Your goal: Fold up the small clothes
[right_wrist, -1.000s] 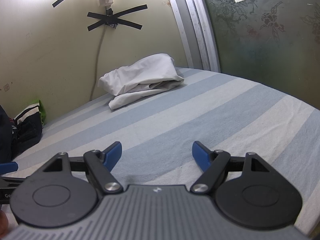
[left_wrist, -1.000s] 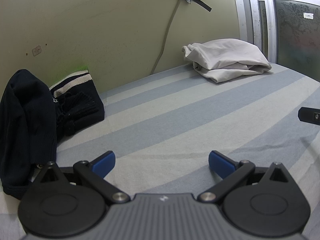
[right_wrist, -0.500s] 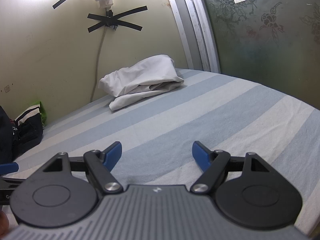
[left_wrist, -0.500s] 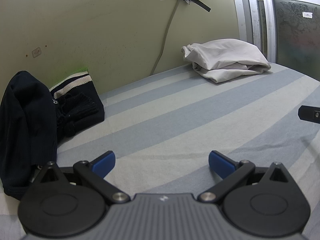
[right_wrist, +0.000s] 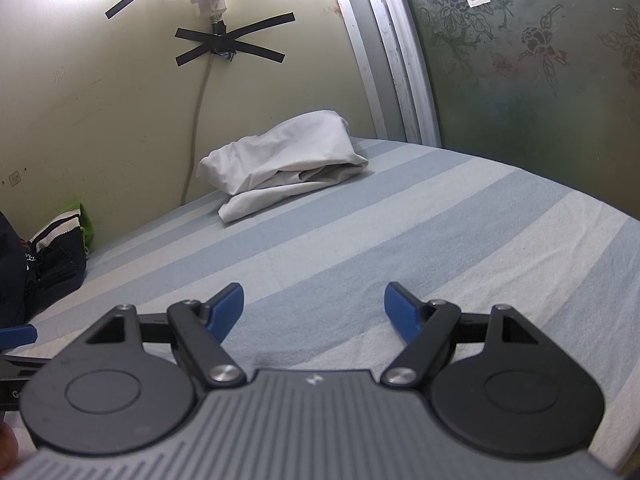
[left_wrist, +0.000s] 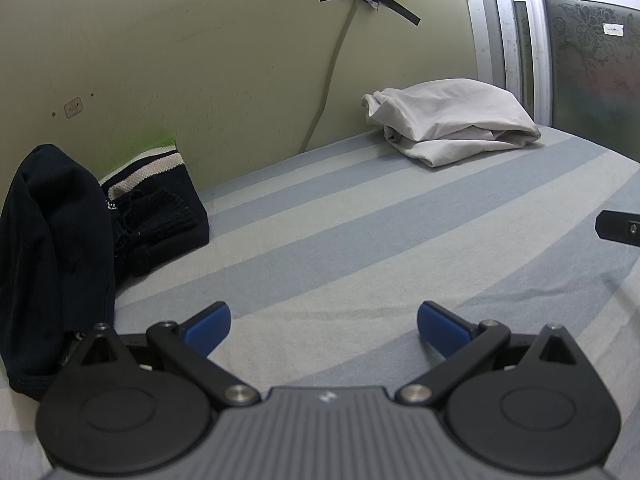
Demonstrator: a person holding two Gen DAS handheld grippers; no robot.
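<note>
Both the left gripper (left_wrist: pixel 323 326) and the right gripper (right_wrist: pixel 314 312) hover with jaws apart, holding nothing. The dark clothes (left_wrist: pixel 52 248) lie left of the left one; it should reach there and pinch an edge.

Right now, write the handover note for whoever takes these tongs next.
Left tongs: open, empty, low over the striped bed.
Right tongs: open, empty, also over bare sheet.
Clothes: dark pile and a navy knit with cream stripe at the left by the wall; white garment, loosely bundled, at the far end near the glass door.
Done: nothing clearly folded; the white garment looks only roughly gathered.
Left: pick one piece, spread it on the open sheet, fold, then repeat.
</note>
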